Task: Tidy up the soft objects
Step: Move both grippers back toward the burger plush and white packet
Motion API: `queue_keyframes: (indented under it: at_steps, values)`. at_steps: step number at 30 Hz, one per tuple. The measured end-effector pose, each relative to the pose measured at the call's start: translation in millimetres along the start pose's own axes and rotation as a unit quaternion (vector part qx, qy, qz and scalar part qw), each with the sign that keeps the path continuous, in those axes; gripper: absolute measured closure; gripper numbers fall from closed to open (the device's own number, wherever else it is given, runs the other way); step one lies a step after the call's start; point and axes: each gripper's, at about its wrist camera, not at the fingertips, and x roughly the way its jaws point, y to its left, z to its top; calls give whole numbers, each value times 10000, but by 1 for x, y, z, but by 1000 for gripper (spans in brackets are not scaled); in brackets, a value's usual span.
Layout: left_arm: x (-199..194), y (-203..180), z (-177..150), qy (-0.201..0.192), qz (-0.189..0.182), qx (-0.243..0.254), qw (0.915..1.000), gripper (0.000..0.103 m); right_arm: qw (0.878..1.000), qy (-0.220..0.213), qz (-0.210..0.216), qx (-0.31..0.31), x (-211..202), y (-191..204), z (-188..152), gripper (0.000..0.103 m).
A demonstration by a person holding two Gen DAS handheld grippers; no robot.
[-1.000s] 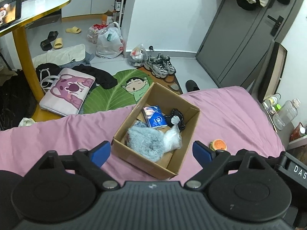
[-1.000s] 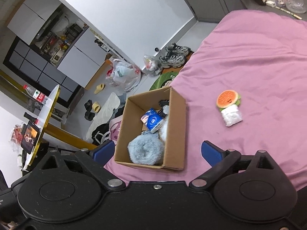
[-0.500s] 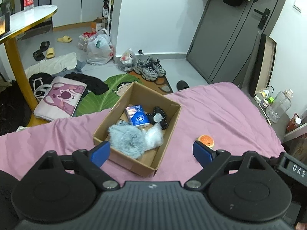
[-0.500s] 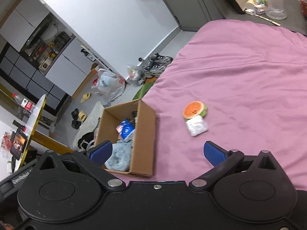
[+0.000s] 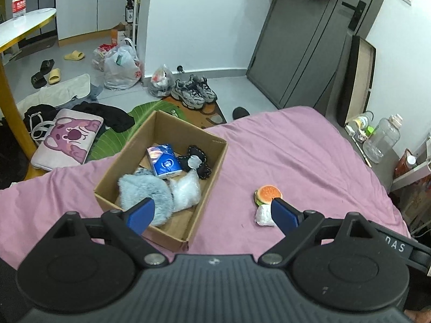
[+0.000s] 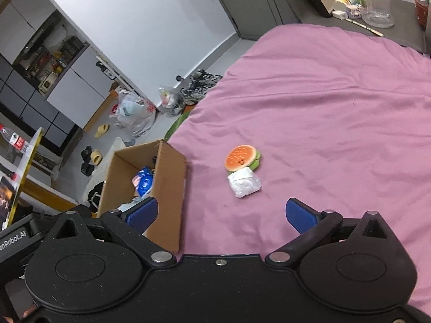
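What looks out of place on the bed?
The burger plush and a white wrapped packet touching it lie loose on the pink sheet, outside the cardboard box that holds the other soft items. Nothing looks spilled or damaged.

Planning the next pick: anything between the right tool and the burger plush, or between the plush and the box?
Nothing visible blocks the right tool: only bare pink bedspread lies before the burger plush. A white wrapped packet touches its near side. From plush to cardboard box, only the box wall stands.
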Motion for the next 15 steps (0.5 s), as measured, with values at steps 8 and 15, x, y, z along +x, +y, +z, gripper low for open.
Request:
queue_keyframes:
  at_steps: [8,15]
  values:
    - [29,-14,5,163,41,231,9996,11,9996,271,-58,16,35,-11,8,4]
    - [54,-18,14,299,114,308,9990,11,9986,517,-56,-81,64,-15,14,9]
